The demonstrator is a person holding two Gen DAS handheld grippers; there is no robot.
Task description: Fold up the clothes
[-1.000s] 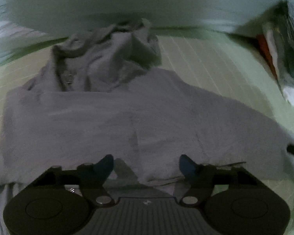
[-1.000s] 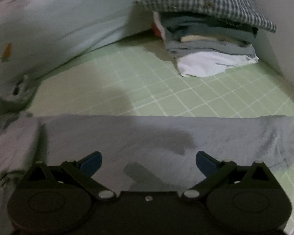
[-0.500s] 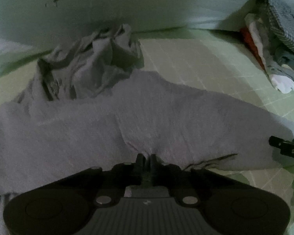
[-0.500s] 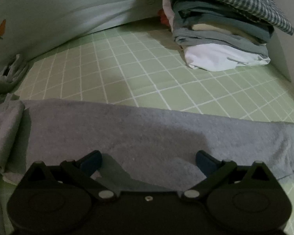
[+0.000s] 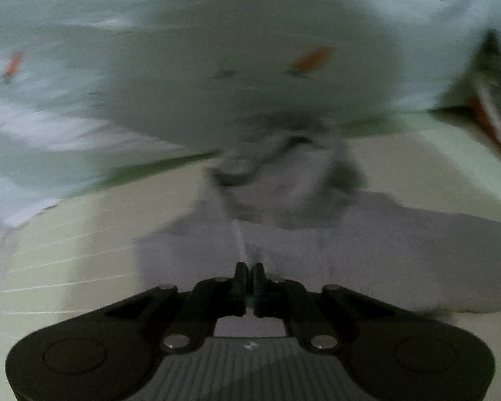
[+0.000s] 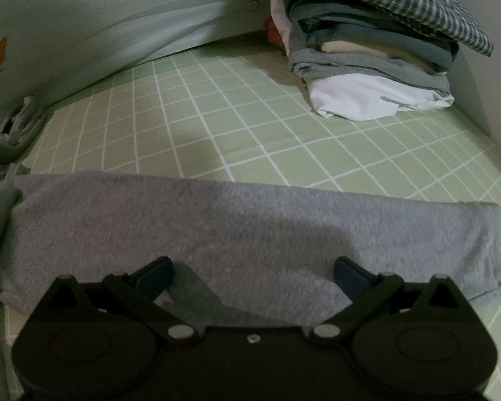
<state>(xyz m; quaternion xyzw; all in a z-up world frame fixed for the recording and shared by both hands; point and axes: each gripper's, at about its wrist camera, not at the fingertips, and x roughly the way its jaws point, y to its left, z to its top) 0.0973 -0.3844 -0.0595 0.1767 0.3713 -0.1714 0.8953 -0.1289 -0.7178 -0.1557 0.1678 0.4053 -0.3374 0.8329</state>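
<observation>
A grey garment (image 5: 367,250) lies on the green checked sheet (image 5: 66,267), bunched at its far end near the pale pillow (image 5: 217,50). My left gripper (image 5: 249,272) is shut on the garment's near edge, and a fold of cloth rises to the closed tips; this view is blurred by motion. In the right wrist view the same grey garment (image 6: 250,227) stretches as a flat band across the sheet (image 6: 250,127). My right gripper (image 6: 254,272) is open just above it, with cloth under the fingers and nothing pinched.
A stack of folded clothes (image 6: 367,77) topped by a checked shirt (image 6: 400,3) stands at the back right by a white wall. A pale pillow with a carrot print (image 6: 66,33) runs along the back left. More crumpled cloth (image 6: 13,133) lies at the left edge.
The left gripper shut on the garment's edge, then lifted and swung, pulling the cloth with it. The right gripper stayed open over the garment, its view shifting only slightly.
</observation>
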